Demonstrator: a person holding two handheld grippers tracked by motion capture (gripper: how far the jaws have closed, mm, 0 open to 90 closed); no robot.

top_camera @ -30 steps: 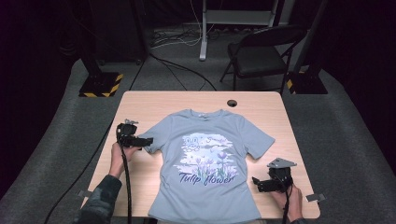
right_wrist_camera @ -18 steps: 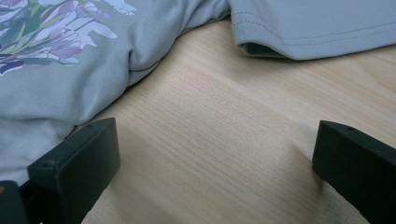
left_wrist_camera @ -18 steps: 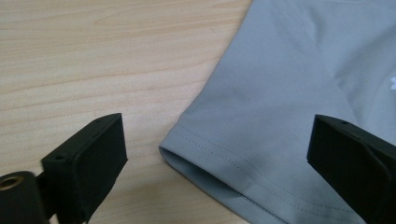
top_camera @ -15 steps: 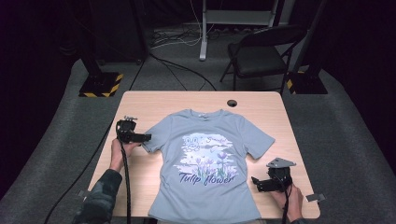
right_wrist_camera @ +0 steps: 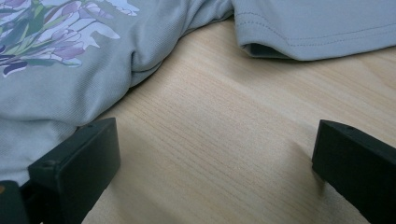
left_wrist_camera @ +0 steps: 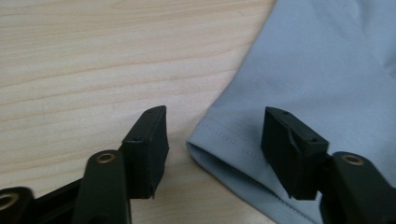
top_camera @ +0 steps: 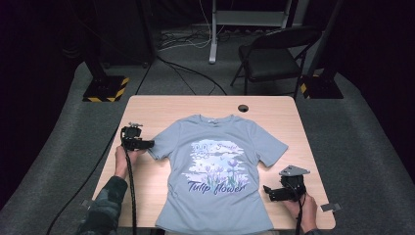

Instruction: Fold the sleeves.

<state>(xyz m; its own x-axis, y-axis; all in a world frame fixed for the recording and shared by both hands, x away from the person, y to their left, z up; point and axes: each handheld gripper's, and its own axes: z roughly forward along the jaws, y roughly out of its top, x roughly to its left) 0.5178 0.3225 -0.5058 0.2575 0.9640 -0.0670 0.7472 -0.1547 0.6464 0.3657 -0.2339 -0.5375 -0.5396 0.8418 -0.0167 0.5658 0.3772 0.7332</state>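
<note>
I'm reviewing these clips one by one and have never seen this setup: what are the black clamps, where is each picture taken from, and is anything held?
A person at a wooden table holds a two-jaw tool in each hand. The high view looks down from above; the other two views come from cameras riding on each tool. A light blue T-shirt with a flower print lies flat. The left hand-held gripper has just been closing, its jaws straddling the sleeve hem without pressing it yet. The right hand-held gripper waits open beside the shirt's side, over bare wood. Nothing is held.

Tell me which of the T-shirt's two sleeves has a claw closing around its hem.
The sleeve on the left of the high view: the left claw straddles its hem, jaws just closing. The other sleeve lies clear of the right claw.
</note>
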